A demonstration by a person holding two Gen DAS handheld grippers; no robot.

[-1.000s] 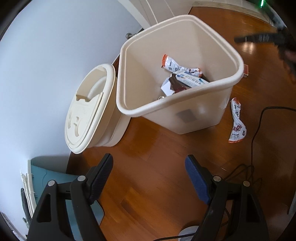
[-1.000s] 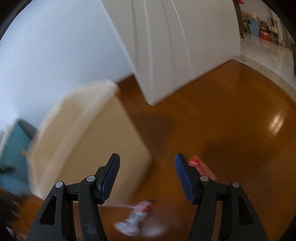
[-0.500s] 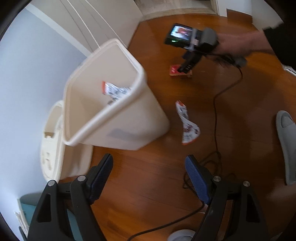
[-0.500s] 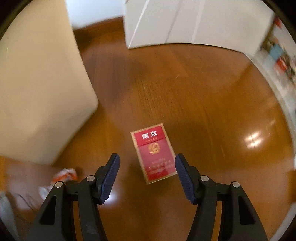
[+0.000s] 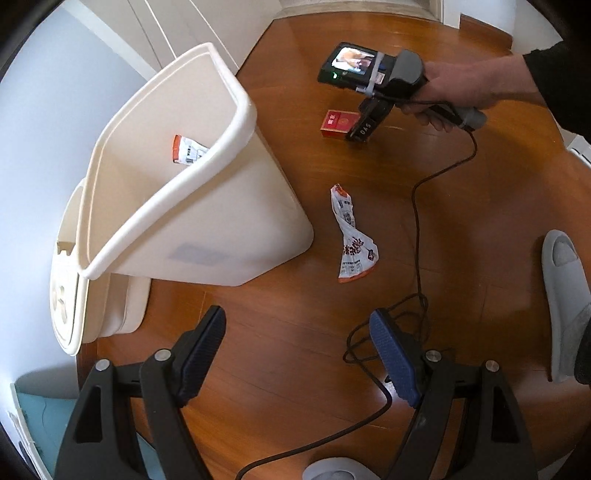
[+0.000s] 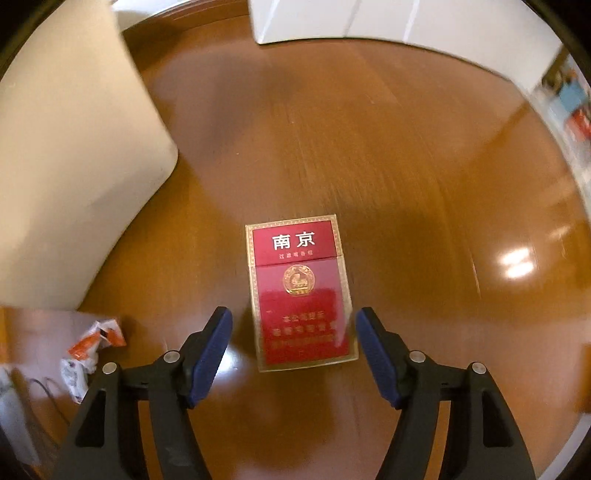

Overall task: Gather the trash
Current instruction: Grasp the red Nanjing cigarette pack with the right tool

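A red cigarette pack (image 6: 301, 291) lies flat on the wooden floor, its near end between the open fingers of my right gripper (image 6: 293, 332). In the left wrist view the pack (image 5: 338, 123) lies under the right gripper (image 5: 364, 129). A crumpled white and orange snack wrapper (image 5: 352, 236) lies on the floor right of the cream trash bin (image 5: 207, 229), also seen in the right wrist view (image 6: 86, 350). The bin holds a wrapper (image 5: 186, 151). My left gripper (image 5: 297, 354) is open and empty, well short of the floor wrapper.
The bin lid (image 5: 70, 295) leans behind the bin by the wall. A black cable (image 5: 417, 236) runs across the floor. A grey slipper (image 5: 567, 295) is at right. White cabinet doors (image 6: 369, 18) stand beyond the pack.
My right gripper swung from the bin side down over the red pack and closed in on it. My left gripper turned right, from the bin's inside toward the floor wrapper.
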